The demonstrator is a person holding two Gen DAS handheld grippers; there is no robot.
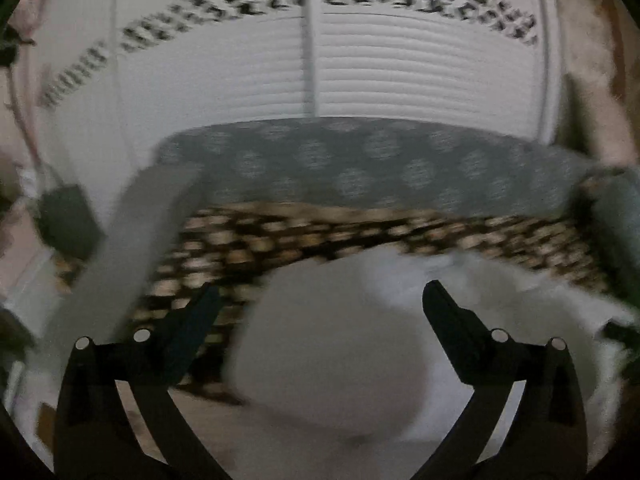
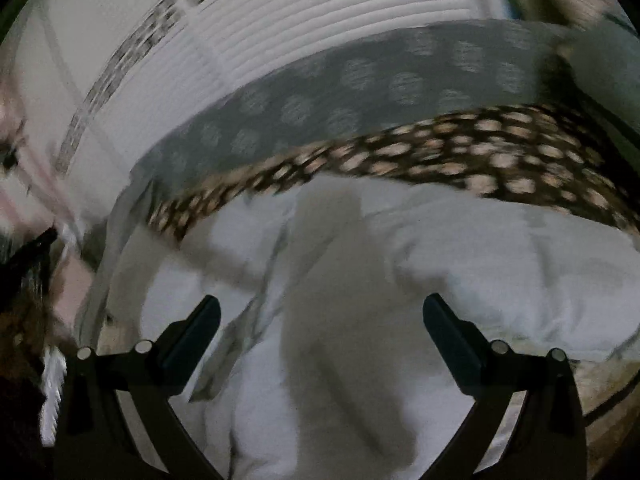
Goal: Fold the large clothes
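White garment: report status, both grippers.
Left gripper open, empty. Right gripper open, empty. Crumpled white cloth garment unfolded on bed. Nothing blocking.

white garment (image 2: 460,264) | brown blanket (image 2: 500,152), cream spots | grey cover (image 2: 360,80), pale dots | black fingers (image 2: 448,332)

Your left gripper (image 1: 320,300) has two black, wedge-shaped fingers on curved black arms. Your right gripper (image 2: 320,312) looks the same. Round silver pin heads sit at each finger's base.
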